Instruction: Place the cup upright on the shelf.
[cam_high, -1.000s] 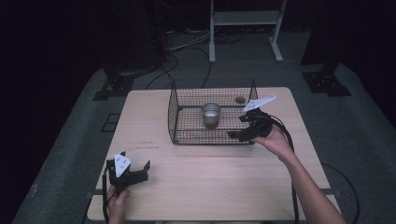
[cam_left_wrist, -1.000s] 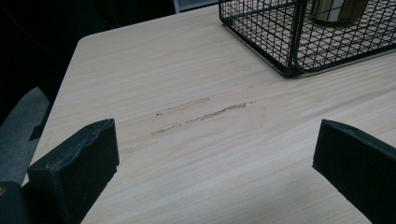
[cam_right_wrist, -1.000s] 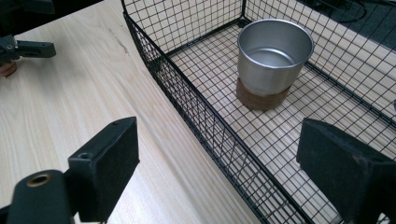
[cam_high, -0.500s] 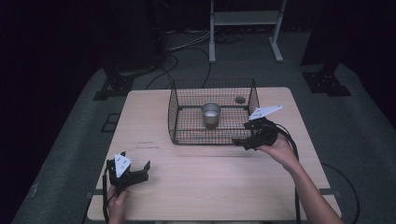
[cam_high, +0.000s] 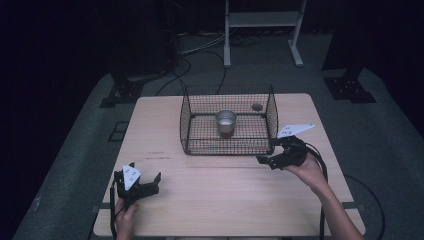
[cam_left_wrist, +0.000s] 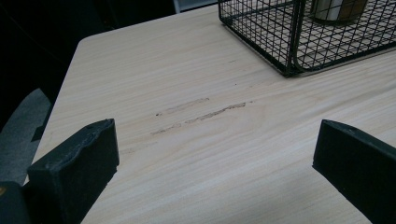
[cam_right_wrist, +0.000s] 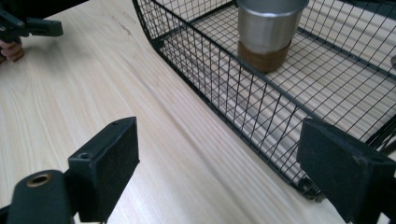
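Note:
A black wire basket (cam_high: 186, 125) stands on the far middle of the wooden table (cam_high: 225, 200). Inside it a metal cup (cam_high: 225, 121) stands upright, with a small dark round thing (cam_high: 257, 106) near the back right corner. My right gripper (cam_high: 267, 152) is open and empty, just off the basket's front right corner. In the right gripper view the open gripper (cam_right_wrist: 222, 140) faces the basket (cam_right_wrist: 210, 79) wall and the cup (cam_right_wrist: 268, 28) behind it. My left gripper (cam_high: 140, 186) rests open and empty near the front left edge. In the left gripper view this gripper (cam_left_wrist: 217, 140) frames bare wood.
The left gripper view has the basket's corner (cam_left_wrist: 292, 42) at the top right and faint scuff marks (cam_left_wrist: 205, 114) on the wood ahead. Cables (cam_high: 195, 50) and stand feet (cam_high: 120, 92) lie on the dark floor beyond the table. Bare tabletop stretches between the two grippers.
My right gripper has drawn back from the basket's right rim, down toward the near side, to the front right corner. The left gripper has stayed put.

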